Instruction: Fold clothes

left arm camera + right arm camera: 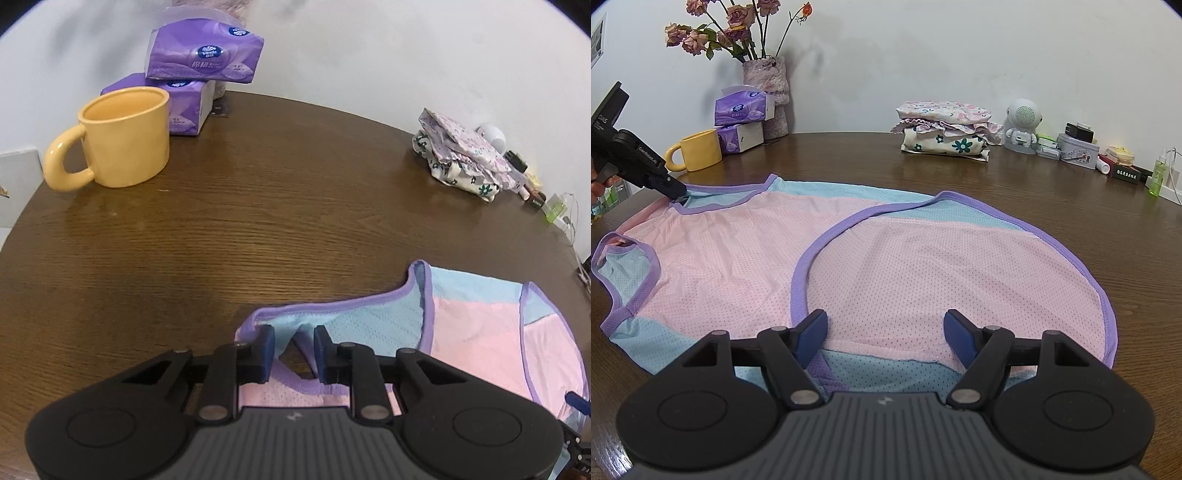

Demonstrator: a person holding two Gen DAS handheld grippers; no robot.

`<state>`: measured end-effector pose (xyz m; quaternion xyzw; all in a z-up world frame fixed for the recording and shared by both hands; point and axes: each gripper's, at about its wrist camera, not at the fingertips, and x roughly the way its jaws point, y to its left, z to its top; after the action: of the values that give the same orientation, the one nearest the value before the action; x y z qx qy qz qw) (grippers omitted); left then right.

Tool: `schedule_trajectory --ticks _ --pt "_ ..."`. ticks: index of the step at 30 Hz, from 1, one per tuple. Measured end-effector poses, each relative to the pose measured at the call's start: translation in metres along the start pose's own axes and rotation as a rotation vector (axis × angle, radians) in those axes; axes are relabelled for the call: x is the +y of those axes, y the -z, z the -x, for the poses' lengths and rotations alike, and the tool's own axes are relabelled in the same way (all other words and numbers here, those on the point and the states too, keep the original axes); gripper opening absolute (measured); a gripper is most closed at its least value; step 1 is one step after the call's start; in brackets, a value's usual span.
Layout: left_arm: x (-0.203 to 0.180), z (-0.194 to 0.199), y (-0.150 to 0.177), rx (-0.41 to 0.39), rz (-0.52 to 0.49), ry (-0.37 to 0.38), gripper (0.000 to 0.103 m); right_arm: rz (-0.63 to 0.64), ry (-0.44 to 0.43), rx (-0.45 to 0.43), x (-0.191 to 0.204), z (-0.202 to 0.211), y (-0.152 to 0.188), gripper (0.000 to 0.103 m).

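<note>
A sleeveless mesh top, pink and light blue with purple trim, lies spread flat on the brown wooden table. My left gripper is at the top's far-left shoulder by the neckline. Its blue pads stand narrow, with a pinch of blue fabric bunched up between them. In the right wrist view the left gripper bites that purple-edged corner, a hand behind it. My right gripper hovers open over the near pink hem, its fingers wide apart with only flat cloth below.
A yellow mug and two purple tissue packs stand at the far left, beside a vase of dried roses. A stack of folded floral clothes, a white speaker figure and small boxes and bottles line the back right.
</note>
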<state>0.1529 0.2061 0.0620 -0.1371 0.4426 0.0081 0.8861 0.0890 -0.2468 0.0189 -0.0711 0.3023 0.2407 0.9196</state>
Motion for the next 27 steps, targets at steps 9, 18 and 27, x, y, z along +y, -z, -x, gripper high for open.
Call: schedule_trajectory --ticks 9,18,27 --pt "-0.004 0.037 0.003 -0.069 -0.04 0.034 0.04 -0.001 -0.001 0.0 -0.001 0.0 0.0 0.071" --pt "-0.001 0.016 0.008 0.003 -0.044 -0.009 0.036 -0.002 -0.004 0.0 0.0 0.001 0.0 0.072" --pt "0.005 -0.004 -0.003 -0.009 -0.002 -0.04 0.03 -0.002 -0.004 0.0 -0.001 0.001 0.0 0.072"
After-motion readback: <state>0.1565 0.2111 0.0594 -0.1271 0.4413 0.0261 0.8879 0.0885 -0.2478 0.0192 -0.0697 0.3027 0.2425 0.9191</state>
